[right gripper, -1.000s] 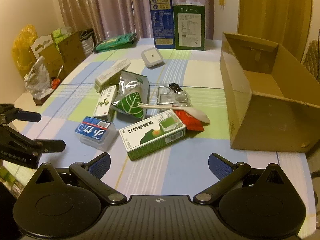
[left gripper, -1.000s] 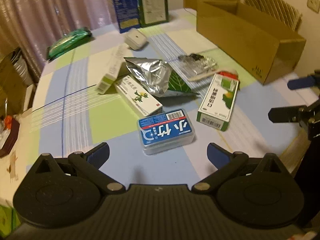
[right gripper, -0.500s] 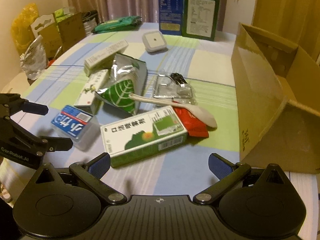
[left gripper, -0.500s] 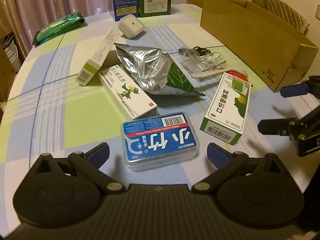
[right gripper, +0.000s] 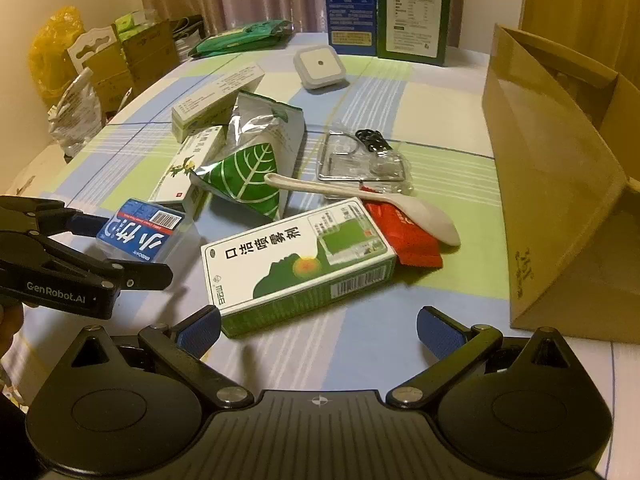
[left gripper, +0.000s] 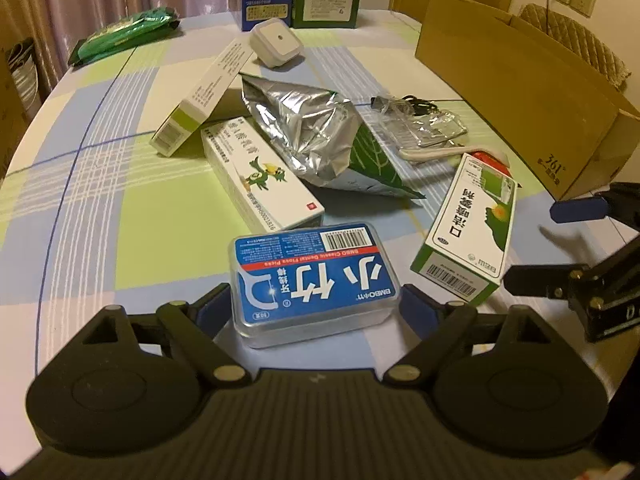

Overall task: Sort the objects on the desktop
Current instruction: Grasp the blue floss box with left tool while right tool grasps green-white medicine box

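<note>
1. Left gripper (left gripper: 316,312) jaws were closing around the floss box (left gripper: 314,280); whether the pads touched it, can't tell.
2. Versus a second before: gripper had dropped down over the box, so the grasp was about to land.
3. Right gripper (right gripper: 318,326) was open and empty, just short of the green spray carton (right gripper: 296,264).
4. Floss box lay flat on the table (left gripper: 100,220), long axis across the jaws, barcode end away from the camera.
5. Cardboard box (left gripper: 520,92) stood far right, the probable drop spot.

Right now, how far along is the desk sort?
Done: nothing visibly; what shows of the cardboard box is empty. In hand: the left gripper is closing around the blue floss case, still on the table; the right gripper, open, nears the green spray box. Left: foil bag, spoon, other cartons.
</note>
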